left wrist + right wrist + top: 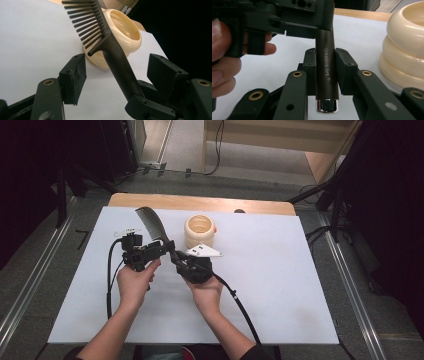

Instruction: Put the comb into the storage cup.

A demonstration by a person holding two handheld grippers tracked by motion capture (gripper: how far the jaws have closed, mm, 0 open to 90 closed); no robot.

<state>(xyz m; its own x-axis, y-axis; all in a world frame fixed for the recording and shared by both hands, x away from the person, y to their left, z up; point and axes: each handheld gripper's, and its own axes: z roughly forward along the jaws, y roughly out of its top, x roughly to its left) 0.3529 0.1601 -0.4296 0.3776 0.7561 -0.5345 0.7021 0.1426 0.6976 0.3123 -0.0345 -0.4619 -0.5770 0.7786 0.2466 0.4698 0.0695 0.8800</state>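
A dark brown comb (150,222) with a silver end cap is held above the white table, teeth end up and away from me. My right gripper (181,264) is shut on the comb's handle (327,67), which reads "Creative Art"; its pads (310,66) press both sides. My left gripper (162,247) sits higher on the same handle (120,67). Its jaws stand apart on either side, and the pads (76,75) leave a gap to the handle. A cream ribbed cup (200,231) stands upright just behind the comb.
A white sheet (280,285) covers the wooden table (200,202), with open room right and front. A small white label (126,231) lies left of the comb. Cables trail from both grippers toward the near edge. Dark stands and floor rails flank the table.
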